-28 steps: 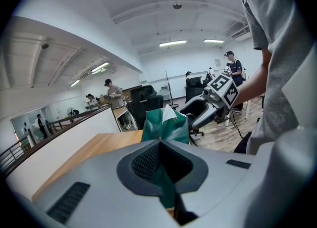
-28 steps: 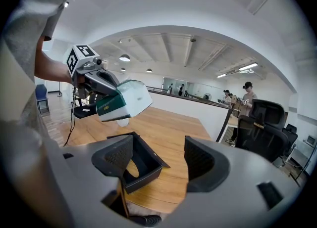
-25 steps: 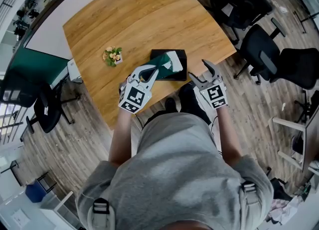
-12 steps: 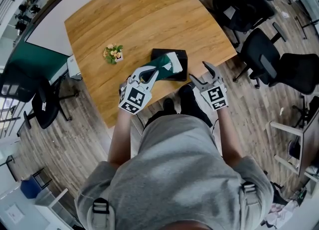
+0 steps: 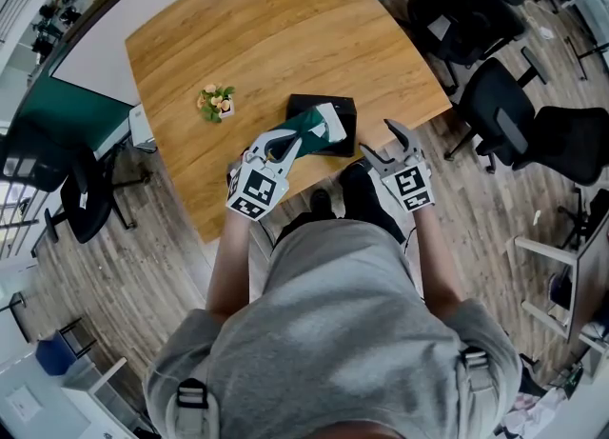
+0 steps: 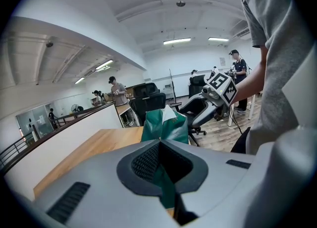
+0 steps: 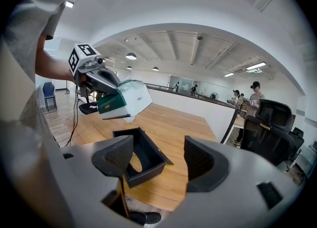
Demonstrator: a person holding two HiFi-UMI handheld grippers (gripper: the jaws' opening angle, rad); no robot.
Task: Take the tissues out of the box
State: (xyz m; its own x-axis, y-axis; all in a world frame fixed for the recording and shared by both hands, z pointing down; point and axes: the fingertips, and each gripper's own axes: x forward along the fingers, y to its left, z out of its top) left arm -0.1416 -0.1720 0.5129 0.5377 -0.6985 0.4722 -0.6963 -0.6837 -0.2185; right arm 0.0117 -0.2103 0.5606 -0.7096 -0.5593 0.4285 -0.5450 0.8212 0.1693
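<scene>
Barely any diff tbh. Head cam drifted a hair, so bg stuff slid in frame: blue bin [image 5: 49,355] bottom-left went further left and up, black chair [image 5: 561,137] on the right dropped a bit, table [image 5: 266,28] nudged right. As for the tissue pack [image 5: 319,125] in the left gripper [image 5: 295,137] (maybe tilted a touch), too small to call.

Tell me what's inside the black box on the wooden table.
The black open-topped box shows a dark, seemingly empty inside with an oval cutout. The right gripper covers its near corner. The green-and-white tissue pack is outside it.
</scene>
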